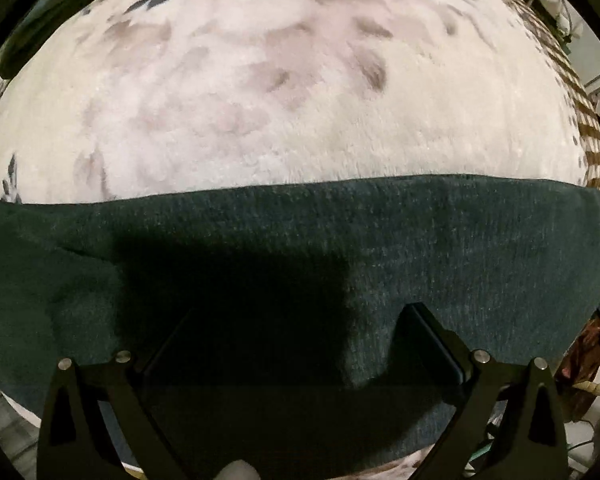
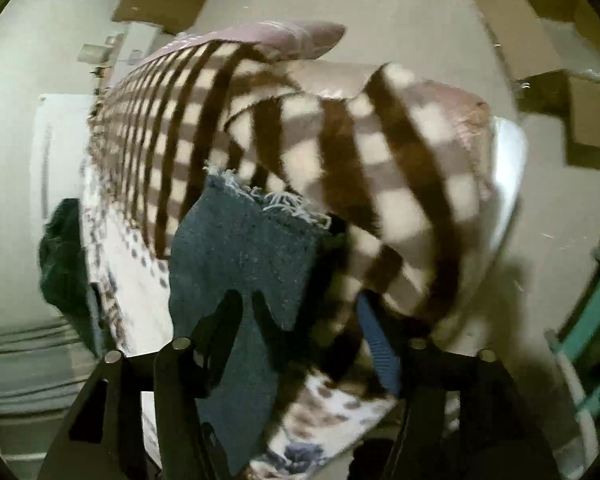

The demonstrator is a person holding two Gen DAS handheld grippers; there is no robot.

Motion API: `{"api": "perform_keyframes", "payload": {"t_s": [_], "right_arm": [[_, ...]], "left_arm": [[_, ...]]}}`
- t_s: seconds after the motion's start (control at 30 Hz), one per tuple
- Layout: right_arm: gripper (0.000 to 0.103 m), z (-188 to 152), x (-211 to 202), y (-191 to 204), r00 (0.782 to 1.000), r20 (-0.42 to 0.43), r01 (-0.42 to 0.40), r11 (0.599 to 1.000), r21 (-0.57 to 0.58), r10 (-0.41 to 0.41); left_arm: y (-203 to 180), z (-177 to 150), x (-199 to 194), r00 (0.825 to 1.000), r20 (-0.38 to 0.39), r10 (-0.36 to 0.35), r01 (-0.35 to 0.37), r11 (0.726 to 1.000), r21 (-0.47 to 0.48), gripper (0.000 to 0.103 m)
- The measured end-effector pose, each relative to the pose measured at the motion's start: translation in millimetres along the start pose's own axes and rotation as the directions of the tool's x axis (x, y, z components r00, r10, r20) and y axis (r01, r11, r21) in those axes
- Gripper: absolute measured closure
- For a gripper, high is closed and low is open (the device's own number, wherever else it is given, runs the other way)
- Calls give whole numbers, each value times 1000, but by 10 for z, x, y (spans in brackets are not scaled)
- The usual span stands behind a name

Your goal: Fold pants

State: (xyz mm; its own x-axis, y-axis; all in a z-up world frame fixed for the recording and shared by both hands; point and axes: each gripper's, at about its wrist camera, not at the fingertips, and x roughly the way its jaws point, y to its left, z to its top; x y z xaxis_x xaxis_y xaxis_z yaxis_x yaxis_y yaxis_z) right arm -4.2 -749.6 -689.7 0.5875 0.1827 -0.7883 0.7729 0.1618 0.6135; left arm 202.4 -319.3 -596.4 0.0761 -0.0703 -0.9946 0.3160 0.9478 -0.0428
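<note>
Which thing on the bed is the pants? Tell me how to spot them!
Find the bed with the pale fluffy blanket patterned with grey leaves. Across its near edge lies a flat dark teal strip of knit cloth: the pants. Beside the brown-and-cream checked blanket, they are the only plain dark thing, with a frayed whitish hem.

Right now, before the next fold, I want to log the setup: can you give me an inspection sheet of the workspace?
Surface: pale leaf-print blanket on a bed.
Job's things: dark teal pants lying flat; frayed hem in the right view.
Clutter: brown checked blanket; another dark cloth at the bed's edge.
Grippers: left gripper over the pants, jaws apart; right gripper jaws apart, pant leg between them.
Cables: nothing clearly seen.
Surroundings: flattened cardboard on the floor.
</note>
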Motion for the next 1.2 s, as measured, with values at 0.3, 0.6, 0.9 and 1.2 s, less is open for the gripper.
{"api": "perform_keyframes", "payload": {"t_s": [0.3,0.6,0.9,1.2], "right_arm": [[24,-12,286,81,961,20,-276,961,-30,277],[95,-209,410,492,990,66,-116,983,-143,127],[95,-903,-294,1473,975,148,-95,913,-398,166],[95,-2309,-23,2485,983,-34,-168,810,-561,180]], "left_arm": [[123,-185,-41,999,53,-10,9,1000,5,0],[93,-176,-146,999,52,-16,16,1000,-4,0],[486,-279,-726,982,154,-113,130,986,-103,0],[1578,-740,-1216,967,234,-99,163,949,-271,0]]}}
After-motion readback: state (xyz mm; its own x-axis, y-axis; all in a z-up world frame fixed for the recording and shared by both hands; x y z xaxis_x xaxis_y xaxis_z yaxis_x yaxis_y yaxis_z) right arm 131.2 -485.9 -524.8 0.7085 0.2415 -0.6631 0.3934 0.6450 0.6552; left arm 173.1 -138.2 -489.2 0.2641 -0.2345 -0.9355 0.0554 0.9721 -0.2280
